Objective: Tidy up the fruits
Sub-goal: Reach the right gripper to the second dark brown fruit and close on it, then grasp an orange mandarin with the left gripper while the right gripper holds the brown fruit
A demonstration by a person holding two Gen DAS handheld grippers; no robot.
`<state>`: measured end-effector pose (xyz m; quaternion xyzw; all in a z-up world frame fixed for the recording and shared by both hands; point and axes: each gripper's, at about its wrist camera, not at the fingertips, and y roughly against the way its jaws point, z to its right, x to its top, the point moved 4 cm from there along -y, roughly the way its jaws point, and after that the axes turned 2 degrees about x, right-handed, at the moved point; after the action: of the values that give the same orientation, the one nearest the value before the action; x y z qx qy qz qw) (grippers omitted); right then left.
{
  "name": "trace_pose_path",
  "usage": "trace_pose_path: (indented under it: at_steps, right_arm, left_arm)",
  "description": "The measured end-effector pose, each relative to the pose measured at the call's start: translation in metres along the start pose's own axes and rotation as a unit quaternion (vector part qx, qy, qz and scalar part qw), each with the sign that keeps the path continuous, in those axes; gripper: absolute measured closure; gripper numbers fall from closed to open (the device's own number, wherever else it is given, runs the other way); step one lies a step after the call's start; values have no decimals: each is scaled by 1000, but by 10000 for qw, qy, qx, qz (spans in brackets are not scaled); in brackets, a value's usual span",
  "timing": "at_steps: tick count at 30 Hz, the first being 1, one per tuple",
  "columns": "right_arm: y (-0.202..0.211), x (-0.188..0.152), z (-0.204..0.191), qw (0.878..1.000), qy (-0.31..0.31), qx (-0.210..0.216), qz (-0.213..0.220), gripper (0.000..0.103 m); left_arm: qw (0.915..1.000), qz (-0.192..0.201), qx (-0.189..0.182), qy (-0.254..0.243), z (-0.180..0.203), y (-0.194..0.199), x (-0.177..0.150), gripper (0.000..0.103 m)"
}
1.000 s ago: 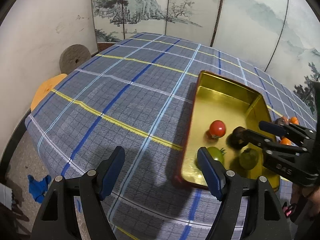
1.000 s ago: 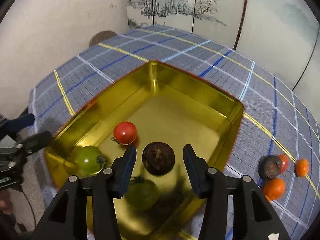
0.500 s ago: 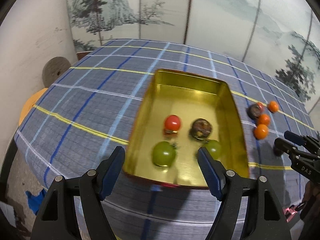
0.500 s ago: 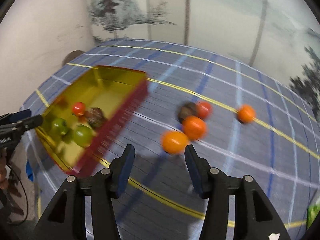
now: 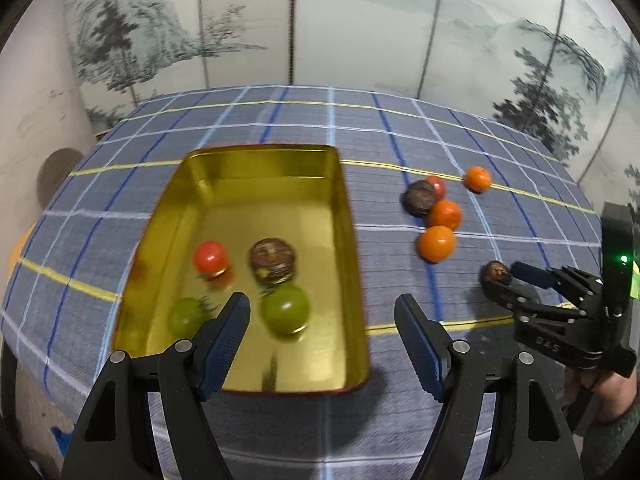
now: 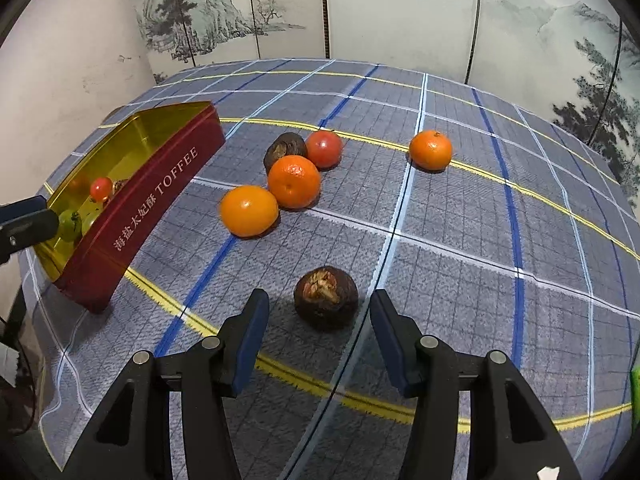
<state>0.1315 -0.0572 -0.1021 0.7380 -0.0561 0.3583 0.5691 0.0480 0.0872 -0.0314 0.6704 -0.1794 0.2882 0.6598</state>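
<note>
The right gripper (image 6: 316, 338), which a second ago hung over the gold tin (image 5: 348, 216) with a dark brown fruit between its fingers, has swung right to the loose fruit on the counter (image 6: 480, 280). That fruit now lies in the tin (image 5: 273, 260) beside a red tomato (image 5: 210, 257) and two green ones, so one more piece is sorted. The gripper's fingers are apart and empty, lined up on either side of another dark brown fruit (image 6: 325, 297) near the front edge, probably the next pick. Farther off wait three oranges, a red tomato and one more brown fruit. The left gripper (image 5: 322, 344) hovers at the tin's near end, apart, holding nothing.
</note>
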Motion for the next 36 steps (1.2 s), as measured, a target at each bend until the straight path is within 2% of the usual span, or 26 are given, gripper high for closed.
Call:
trace_pose_path:
  at_steps: [3, 8, 11, 16, 23, 30, 36]
  right_arm:
    - [-7, 1, 0, 10000, 11, 39, -56, 54]
    - [-12, -2, -8, 9992, 353, -185, -49, 64]
    - [-11, -4, -7, 9992, 370, -152, 29, 70]
    - [-11, -2, 7, 9991, 327, -253, 108, 70]
    - [-15, 10, 61, 9982, -89, -563, 181, 70]
    - [-15, 15, 103, 9966, -407, -694, 193, 70]
    - [-14, 13, 107, 9965, -429, -687, 195, 69]
  left_arm:
    - [9999, -5, -15, -118, 12, -7, 4, 28]
    - [9997, -57, -104, -225, 29, -18, 11, 28]
    - [9994, -87, -156, -309, 40, -24, 14, 28]
    - [9985, -160, -243, -466, 57, -34, 17, 28]
    - [9972, -279, -359, -595, 78, -47, 23, 28]
    - [9960, -376, -398, -707, 98, -65, 29, 28]
    - [9948, -507, -511, -715, 106, -86, 32, 38]
